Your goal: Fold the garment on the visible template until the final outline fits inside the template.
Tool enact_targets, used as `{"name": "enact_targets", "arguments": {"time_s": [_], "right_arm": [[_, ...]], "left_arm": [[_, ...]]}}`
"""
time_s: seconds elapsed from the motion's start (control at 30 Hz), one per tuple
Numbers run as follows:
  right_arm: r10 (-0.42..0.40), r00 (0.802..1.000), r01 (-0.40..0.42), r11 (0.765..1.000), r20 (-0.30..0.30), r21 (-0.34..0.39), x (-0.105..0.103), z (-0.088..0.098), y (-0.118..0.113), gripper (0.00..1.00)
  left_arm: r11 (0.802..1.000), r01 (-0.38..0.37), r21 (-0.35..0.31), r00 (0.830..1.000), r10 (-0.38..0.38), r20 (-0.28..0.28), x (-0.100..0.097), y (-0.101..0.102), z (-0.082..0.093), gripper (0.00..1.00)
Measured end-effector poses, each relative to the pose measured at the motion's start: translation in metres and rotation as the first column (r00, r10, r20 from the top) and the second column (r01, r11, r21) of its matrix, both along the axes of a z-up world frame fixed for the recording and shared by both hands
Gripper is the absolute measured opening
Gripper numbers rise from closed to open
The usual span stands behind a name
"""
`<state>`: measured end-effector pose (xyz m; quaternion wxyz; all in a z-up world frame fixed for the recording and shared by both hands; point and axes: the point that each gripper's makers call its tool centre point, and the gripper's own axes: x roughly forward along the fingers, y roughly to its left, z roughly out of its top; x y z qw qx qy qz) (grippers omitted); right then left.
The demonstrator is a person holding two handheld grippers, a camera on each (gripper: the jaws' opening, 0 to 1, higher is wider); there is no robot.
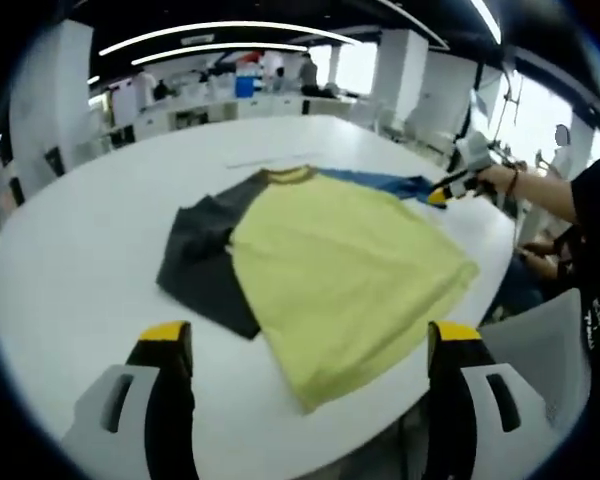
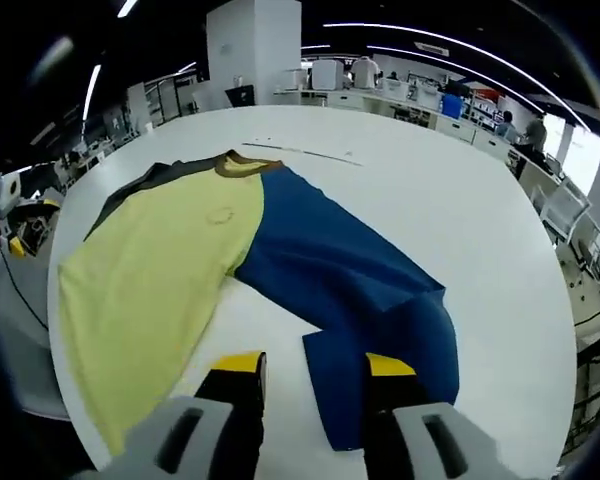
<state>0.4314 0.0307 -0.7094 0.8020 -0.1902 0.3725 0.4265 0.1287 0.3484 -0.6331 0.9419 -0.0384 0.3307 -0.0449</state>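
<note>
Blue sleeve lies between the parted right gripper jaws — pinch its cuff, fold across yellow body; left gripper hovers released at lower frame.

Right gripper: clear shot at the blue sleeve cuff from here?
Probably yes. The right gripper has its jaws open, with the blue sleeve lying flat on the white table just ahead; nothing sits between them.

A yellow-bodied shirt with one dark grey sleeve and one blue sleeve lies spread flat on the round white worktop. The left gripper hovers near the hem, its yellow-tipped jaws wide apart and holding nothing. At the far edge by the blue sleeve, the right gripper is held in a person's hand.
</note>
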Motion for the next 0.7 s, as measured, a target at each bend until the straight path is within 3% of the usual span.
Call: {"name": "enact_targets", "arguments": {"time_s": [0.23, 0.37, 0.43, 0.7], "right_arm": [[0.028, 1.000, -0.028, 0.999, -0.011, -0.023, 0.002, -0.009, 0.001, 0.26], [0.038, 0.999, -0.038, 0.998, -0.003, -0.054, 0.006, -0.015, 0.000, 0.18], [0.041, 0.999, -0.041, 0.997, 0.006, -0.059, 0.007, -0.014, -0.001, 0.16], [0.037, 0.998, -0.033, 0.996, 0.042, -0.080, 0.015, -0.014, -0.005, 0.00]], "left_arm": [[1.000, -0.010, -0.001, 1.000, 0.010, 0.013, 0.003, 0.004, 0.001, 0.88], [1.000, -0.014, 0.002, 1.000, 0.014, 0.011, 0.004, 0.005, 0.000, 0.86], [1.000, -0.015, 0.001, 1.000, 0.015, -0.026, 0.001, 0.006, -0.007, 0.84], [1.000, -0.025, -0.004, 1.000, 0.025, -0.016, 0.000, 0.007, -0.005, 0.82]]}}
